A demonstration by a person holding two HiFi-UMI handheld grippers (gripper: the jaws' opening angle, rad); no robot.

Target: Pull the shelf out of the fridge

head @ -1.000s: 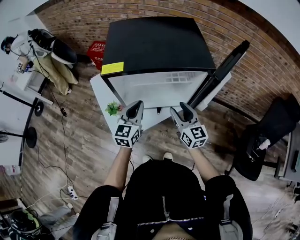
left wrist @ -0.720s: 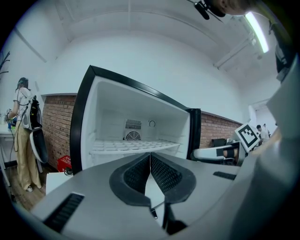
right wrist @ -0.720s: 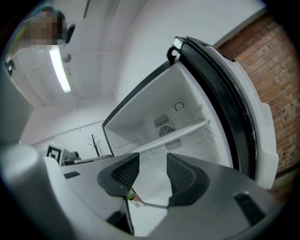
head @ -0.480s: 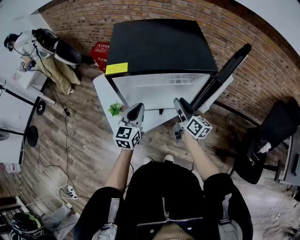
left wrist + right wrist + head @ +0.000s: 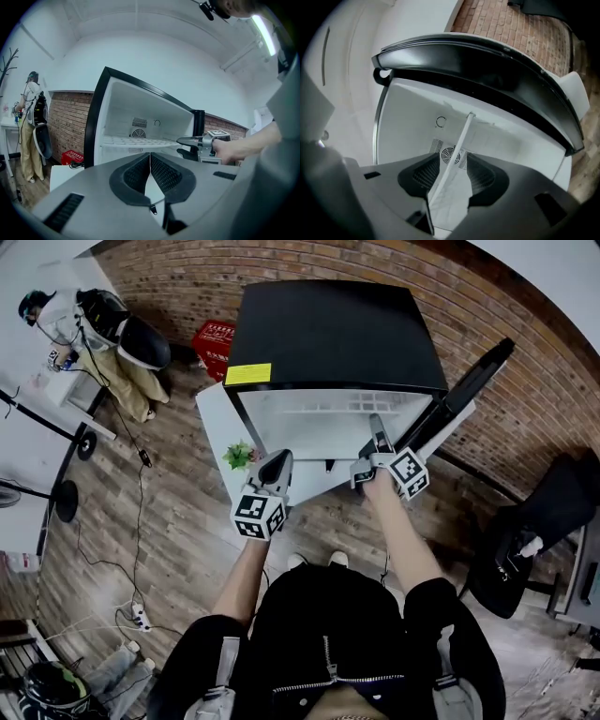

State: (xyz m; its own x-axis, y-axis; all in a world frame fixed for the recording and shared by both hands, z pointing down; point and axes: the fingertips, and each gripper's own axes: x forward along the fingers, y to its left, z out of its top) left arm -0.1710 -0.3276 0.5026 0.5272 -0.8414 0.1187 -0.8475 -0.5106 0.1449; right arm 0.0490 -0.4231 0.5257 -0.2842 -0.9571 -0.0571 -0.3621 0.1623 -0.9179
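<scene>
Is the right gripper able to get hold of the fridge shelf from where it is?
Probably yes: the door stands open, and the edge of the shelf lies between the closing jaws of the right gripper, nothing blocking.

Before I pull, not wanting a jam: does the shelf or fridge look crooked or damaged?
Nothing stands out. The shelf lies level in the open fridge, its front edge between the closing jaws of the right gripper.
</scene>
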